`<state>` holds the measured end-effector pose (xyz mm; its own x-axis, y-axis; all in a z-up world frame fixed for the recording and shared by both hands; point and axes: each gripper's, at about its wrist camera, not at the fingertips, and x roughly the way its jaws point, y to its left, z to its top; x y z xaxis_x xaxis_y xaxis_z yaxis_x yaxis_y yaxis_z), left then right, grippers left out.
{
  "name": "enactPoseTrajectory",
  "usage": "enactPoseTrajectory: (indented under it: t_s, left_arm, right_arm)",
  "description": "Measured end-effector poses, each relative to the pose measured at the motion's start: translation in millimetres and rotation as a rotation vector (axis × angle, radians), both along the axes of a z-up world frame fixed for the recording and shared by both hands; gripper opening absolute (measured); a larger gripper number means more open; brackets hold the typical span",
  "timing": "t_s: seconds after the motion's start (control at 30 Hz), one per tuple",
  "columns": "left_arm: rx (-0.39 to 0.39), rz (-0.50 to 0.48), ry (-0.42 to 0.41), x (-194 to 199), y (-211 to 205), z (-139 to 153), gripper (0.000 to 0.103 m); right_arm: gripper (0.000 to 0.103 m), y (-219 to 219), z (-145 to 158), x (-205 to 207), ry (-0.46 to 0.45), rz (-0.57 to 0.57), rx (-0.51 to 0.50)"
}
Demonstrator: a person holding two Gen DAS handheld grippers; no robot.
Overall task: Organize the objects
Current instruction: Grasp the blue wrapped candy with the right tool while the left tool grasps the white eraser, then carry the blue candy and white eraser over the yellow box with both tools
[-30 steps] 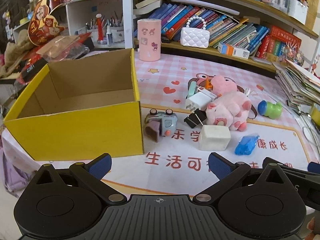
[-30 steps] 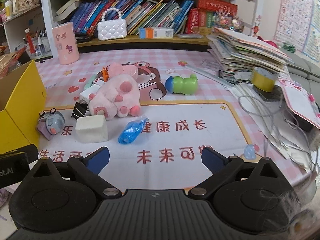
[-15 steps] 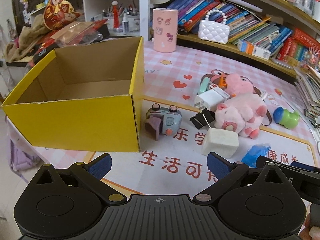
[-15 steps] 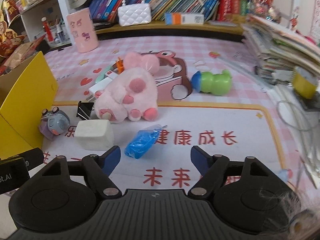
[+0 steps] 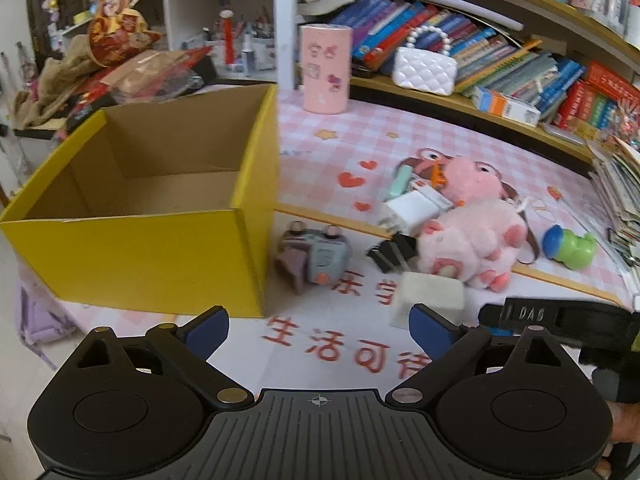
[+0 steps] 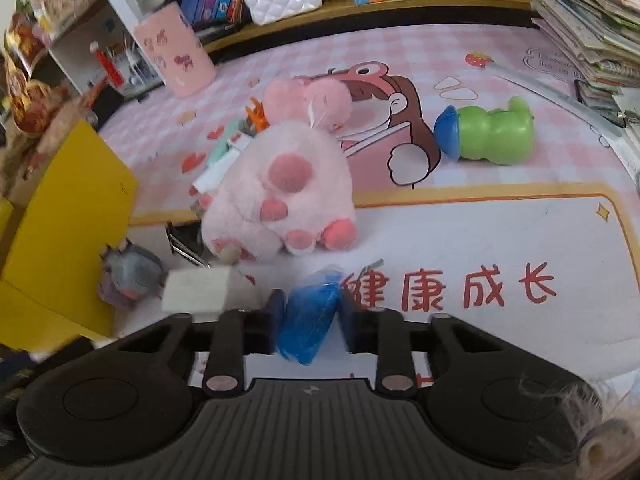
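The right tool [image 6: 308, 312] is closing its two dark fingers on a crumpled blue plastic packet [image 6: 307, 320], which sits squarely between them on the tabletop [image 6: 500, 240]; both pads appear to touch its sides, though motion blur softens the edges. The left tool [image 5: 318, 326] hangs with its blue-padded fingers wide apart, closing slightly, with nothing between them, over the printed red characters of the pink checked mat [image 5: 400, 128].

Just left of the packet lies a white rectangular foam block [image 6: 200, 292], and beyond that a small grey-blue toy camera with a mauve flap [image 5: 316, 254], close to the corner of the open yellow cardboard box [image 5: 132, 256], whose brown inside holds nothing visible. Behind the block sits a fluffy pink plush pig [image 6: 280, 200], with a black binder clip [image 5: 390, 250] touching its lower left side and a white charger plug [image 5: 408, 208] and a mint-green stick [image 5: 400, 178] just behind that. A green toy with a blue cap [image 6: 488, 134] lies on its side well to the right of the plush.

At the back of the tabletop stands an upright pink cylindrical holder with stickers [image 5: 326, 68], and on the low shelf behind it a white quilted handbag with a pearl handle [image 5: 424, 68] in front of rows of books [image 5: 520, 64]. A stack of papers [image 6: 592, 20] occupies the far right.
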<state>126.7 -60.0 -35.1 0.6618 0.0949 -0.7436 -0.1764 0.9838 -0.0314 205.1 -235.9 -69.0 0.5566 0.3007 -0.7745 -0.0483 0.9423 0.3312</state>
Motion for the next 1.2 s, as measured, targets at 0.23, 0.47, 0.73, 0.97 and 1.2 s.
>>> enactPoseTrajectory:
  t_s: [0.23, 0.47, 0.73, 0.97, 1.2]
  left_arm:
    - [-0.094, -0.123, 0.069, 34.2, -36.3, -23.6, 0.096]
    - [0.004, -0.14, 0.123, 64.4, -64.6, -44.5, 0.089]
    - [0.009, -0.147, 0.141, 74.4, -67.5, -57.1, 0.049]
    - [-0.074, -0.155, 0.086, 54.0, -44.6, -38.1, 0.045]
    - [-0.088, -0.191, 0.046, 20.7, -14.7, -20.9, 0.045]
  right_arm:
    - [0.024, -31.2, 29.0, -6.0, -0.131, -0.043, -0.038]
    - [0.024, -62.3, 28.4, -8.0, -0.129, -0.092, -0.032]
    - [0.024, -57.0, 26.7, -15.5, -0.126, -0.05, -0.069]
    - [0.024, -38.7, 25.7, -28.0, -0.102, -0.028, -0.094]
    - [0.024, -1.1, 24.4, -47.7, -0.07, -0.02, -0.11]
